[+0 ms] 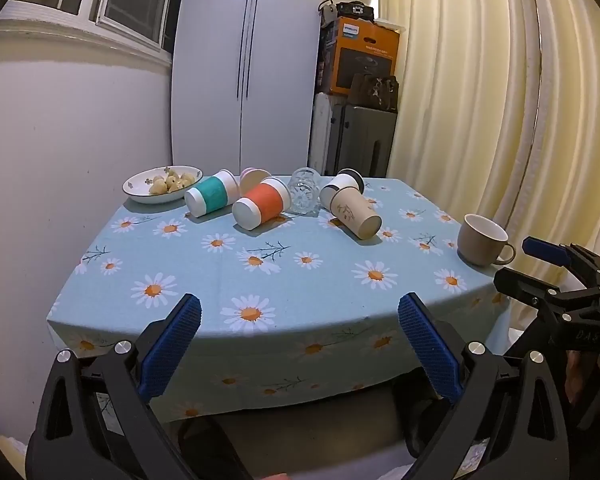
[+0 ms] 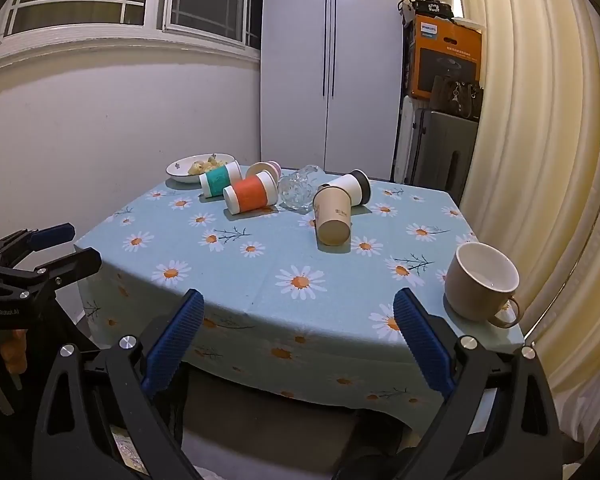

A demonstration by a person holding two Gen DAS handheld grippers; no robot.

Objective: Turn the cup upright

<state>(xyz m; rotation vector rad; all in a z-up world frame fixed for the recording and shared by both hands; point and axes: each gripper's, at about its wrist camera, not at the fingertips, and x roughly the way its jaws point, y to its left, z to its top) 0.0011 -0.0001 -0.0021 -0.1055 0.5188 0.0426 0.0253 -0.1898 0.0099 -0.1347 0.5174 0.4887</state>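
Several cups lie on their sides at the far half of the table: a teal-sleeved cup (image 1: 211, 197) (image 2: 221, 179), an orange-sleeved cup (image 1: 261, 205) (image 2: 250, 197), a pink cup (image 1: 253, 178) behind them, a clear glass (image 1: 304, 196) (image 2: 297, 187), a beige paper cup (image 1: 356, 213) (image 2: 333, 218) and a white cup with a dark lid (image 1: 345, 183) (image 2: 352, 187). A beige mug (image 1: 483, 239) (image 2: 480, 282) stands upright at the right edge. My left gripper (image 1: 300, 312) and right gripper (image 2: 299, 308) are both open and empty, at the table's near edge.
A bowl of food (image 1: 162, 184) (image 2: 198, 167) sits at the far left corner. The table (image 1: 300, 276) has a daisy tablecloth. A wall is left, a cabinet behind, boxes and a suitcase (image 1: 362, 136) at back right, curtains (image 1: 500, 100) on the right.
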